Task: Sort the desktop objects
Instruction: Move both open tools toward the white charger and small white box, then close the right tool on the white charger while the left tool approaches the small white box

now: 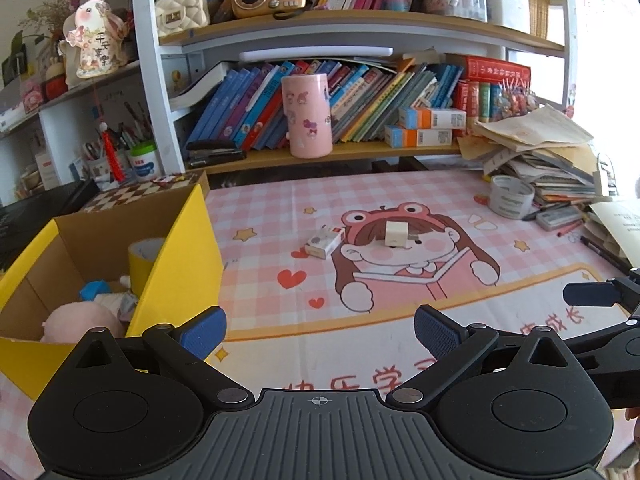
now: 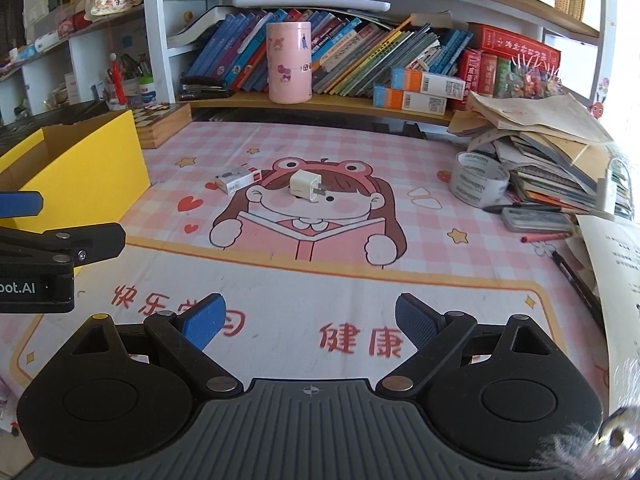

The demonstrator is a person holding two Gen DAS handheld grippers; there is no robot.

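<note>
A white plug charger [image 1: 396, 234] [image 2: 305, 186] and a small white and red box [image 1: 325, 241] [image 2: 238, 178] lie on the pink cartoon desk mat [image 1: 360, 312] [image 2: 320, 280]. A roll of clear tape [image 1: 511, 197] [image 2: 478, 178] stands at the right. A yellow cardboard box [image 1: 176, 256] [image 2: 80, 172] at the left holds a yellow tape roll, a pink plush and small items. My left gripper [image 1: 320, 332] is open and empty, beside the box. My right gripper [image 2: 310, 320] is open and empty over the mat's near part.
A pink canister [image 1: 307, 115] [image 2: 289, 62] stands on the low shelf before leaning books. A messy stack of papers and books [image 1: 540, 152] [image 2: 552, 148] fills the right side, with pens beside it. A chessboard box [image 2: 160, 122] sits behind the yellow box.
</note>
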